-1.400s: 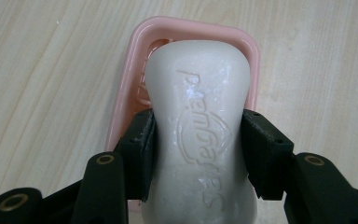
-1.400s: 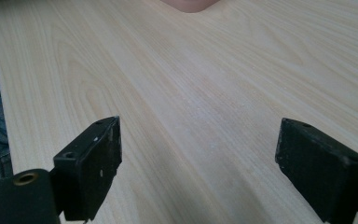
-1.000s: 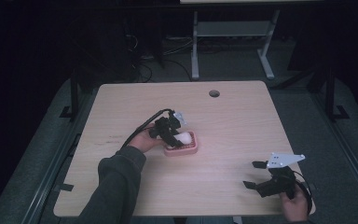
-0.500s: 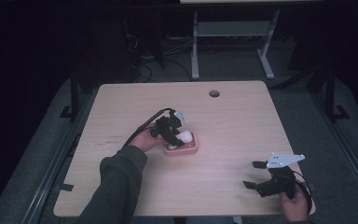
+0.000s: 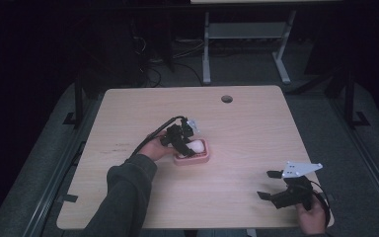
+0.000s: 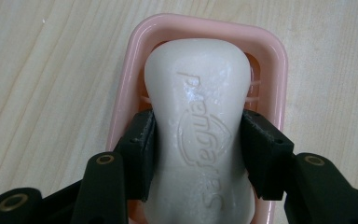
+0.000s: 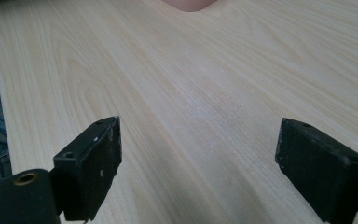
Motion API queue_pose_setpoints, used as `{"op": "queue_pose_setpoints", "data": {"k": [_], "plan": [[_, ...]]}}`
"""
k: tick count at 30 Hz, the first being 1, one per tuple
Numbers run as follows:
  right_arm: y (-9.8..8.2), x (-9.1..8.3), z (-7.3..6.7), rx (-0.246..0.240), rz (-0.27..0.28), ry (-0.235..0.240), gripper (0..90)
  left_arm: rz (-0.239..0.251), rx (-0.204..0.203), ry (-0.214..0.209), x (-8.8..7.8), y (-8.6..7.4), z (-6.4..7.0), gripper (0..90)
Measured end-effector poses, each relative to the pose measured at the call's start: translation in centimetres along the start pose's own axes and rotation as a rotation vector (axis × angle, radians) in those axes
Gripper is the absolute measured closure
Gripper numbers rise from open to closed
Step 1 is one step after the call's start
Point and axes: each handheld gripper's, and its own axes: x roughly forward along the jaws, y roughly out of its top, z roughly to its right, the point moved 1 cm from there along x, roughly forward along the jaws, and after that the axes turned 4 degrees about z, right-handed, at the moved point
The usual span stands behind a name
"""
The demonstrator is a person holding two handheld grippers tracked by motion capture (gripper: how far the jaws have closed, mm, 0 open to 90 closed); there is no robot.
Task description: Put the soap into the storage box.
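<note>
A white soap is pinched at its waist between the left gripper's jaws, over the pink dish. A level, straight lift is advised. The right gripper is held spread, well apart.

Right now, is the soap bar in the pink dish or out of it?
In, or just above it. The soap bar lies within the pink dish's rim, left gripper jaws clamped on its sides.
</note>
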Motion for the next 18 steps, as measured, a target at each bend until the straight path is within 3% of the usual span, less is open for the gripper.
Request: {"op": "queue_pose_setpoints", "data": {"k": [18], "plan": [[0.02,0.04,-0.08,0.003,-0.002,-0.003,14.2,0.020,-0.007,0.022,-0.91,0.03,0.34,39.3]]}}
